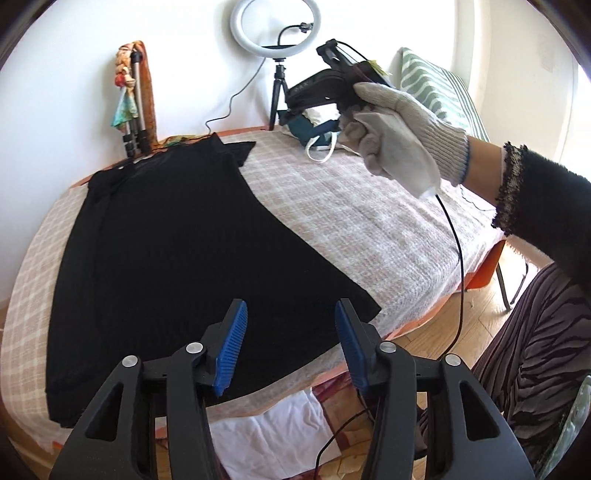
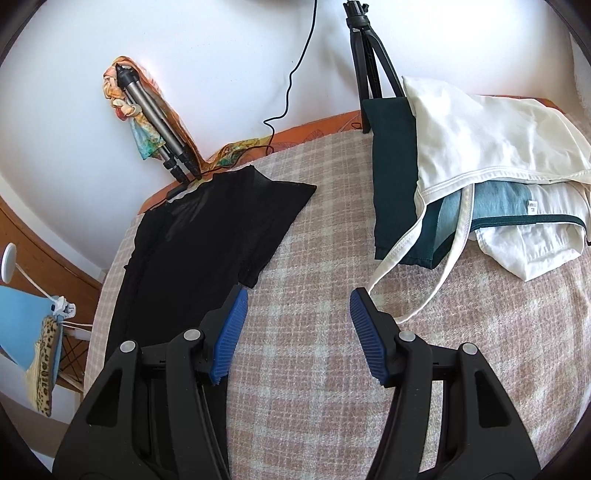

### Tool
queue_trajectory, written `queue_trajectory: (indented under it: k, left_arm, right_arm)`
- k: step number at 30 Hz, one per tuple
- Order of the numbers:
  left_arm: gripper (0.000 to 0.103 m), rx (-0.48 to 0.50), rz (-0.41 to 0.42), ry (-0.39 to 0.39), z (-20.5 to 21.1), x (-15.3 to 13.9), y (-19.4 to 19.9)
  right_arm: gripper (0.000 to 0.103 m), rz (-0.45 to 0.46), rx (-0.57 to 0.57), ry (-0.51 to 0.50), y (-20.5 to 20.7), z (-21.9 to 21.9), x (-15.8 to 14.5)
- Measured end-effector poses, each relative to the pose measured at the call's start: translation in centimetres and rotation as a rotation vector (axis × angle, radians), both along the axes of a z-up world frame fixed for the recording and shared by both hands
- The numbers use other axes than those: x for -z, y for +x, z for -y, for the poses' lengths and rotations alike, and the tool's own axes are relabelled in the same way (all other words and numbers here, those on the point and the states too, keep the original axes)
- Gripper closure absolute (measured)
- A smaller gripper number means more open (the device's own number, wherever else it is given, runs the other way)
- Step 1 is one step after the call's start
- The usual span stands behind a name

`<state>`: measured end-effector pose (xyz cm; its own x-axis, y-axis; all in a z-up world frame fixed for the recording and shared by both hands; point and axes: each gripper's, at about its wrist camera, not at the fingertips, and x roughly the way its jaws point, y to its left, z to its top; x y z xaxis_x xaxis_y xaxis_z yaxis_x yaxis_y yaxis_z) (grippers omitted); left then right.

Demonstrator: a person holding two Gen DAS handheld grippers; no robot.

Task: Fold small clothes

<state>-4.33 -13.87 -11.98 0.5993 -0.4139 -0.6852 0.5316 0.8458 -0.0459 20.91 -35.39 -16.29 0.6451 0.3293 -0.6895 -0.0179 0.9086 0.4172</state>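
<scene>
A big bed (image 1: 332, 206) with a pink and white checked blanket fills most of both views. An orange edge runs around it.

On the bed lies a black top (image 1: 177, 236). It is spread out flat on the left part of the blanket. Its far end reaches the wall side of the bed, and its near corner sits close to the front edge. One short sleeve (image 2: 280, 199) sticks out to the right.

Farther right on the bed sits a pile of clothes (image 2: 480, 166). A white top lies over a dark green piece and a light blue one. Its white straps trail down onto the blanket.

A person's arm in a dark sleeve (image 1: 543, 206) comes in from the right. The right hand (image 1: 402, 136) wears a grey glove and holds the handle of the right gripper (image 2: 297, 306). That gripper hangs over bare blanket between the black top and the pile. Its blue fingers (image 2: 232, 325) stand wide apart with nothing between them.

The left gripper (image 1: 291, 321) is over the near end of the black top. Its jaws are partly open and hold nothing.

A ring light (image 1: 280, 29) on a small black tripod stands by the wall. A grey tripod (image 2: 155, 118) with a bright scarf leans there too.
</scene>
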Motion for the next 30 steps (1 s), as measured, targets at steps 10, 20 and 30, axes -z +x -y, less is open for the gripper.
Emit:
queue_trajectory:
  k: [10,20,30]
  left_arm:
    - [0.054,0.092,-0.036,0.071,5.8,2.5,-0.3]
    - [0.077,0.033,-0.061,0.069,5.6,3.5,1.6]
    - [0.098,-0.034,-0.139,-0.098,3.0,3.2,3.0]
  right_arm:
    - [0.042,-0.02,-0.035,-0.03,5.9,-1.8,2.0]
    - [0.041,-0.059,0.003,0.021,11.9,-2.8,4.8]
    - [0.033,-0.021,-0.033,-0.122,14.2,-6.8,4.9]
